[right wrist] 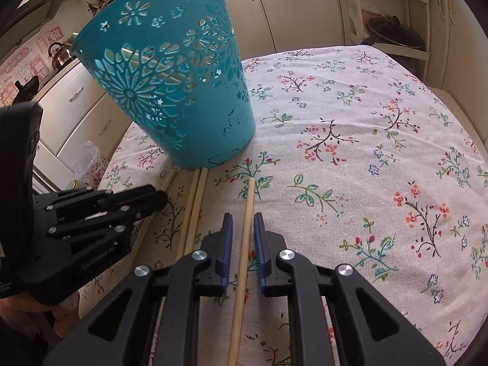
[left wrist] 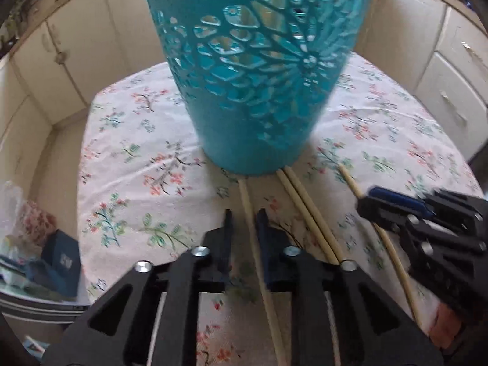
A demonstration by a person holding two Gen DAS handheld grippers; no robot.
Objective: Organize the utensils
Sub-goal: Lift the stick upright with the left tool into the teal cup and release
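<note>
A table under a floral cloth [right wrist: 350,128] carries a teal cut-out basket [right wrist: 170,85] near its far left edge and four wooden chopsticks [right wrist: 244,244] lying just before it.

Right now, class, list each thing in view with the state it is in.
teal basket: upright on the tablecloth.
left chopstick: flat, between the left gripper's jaws, not clamped.
middle two chopsticks: flat, side by side, untouched.
right chopstick: flat, between the right gripper's jaws, not clamped.
left gripper: open.
right gripper: open.
</note>
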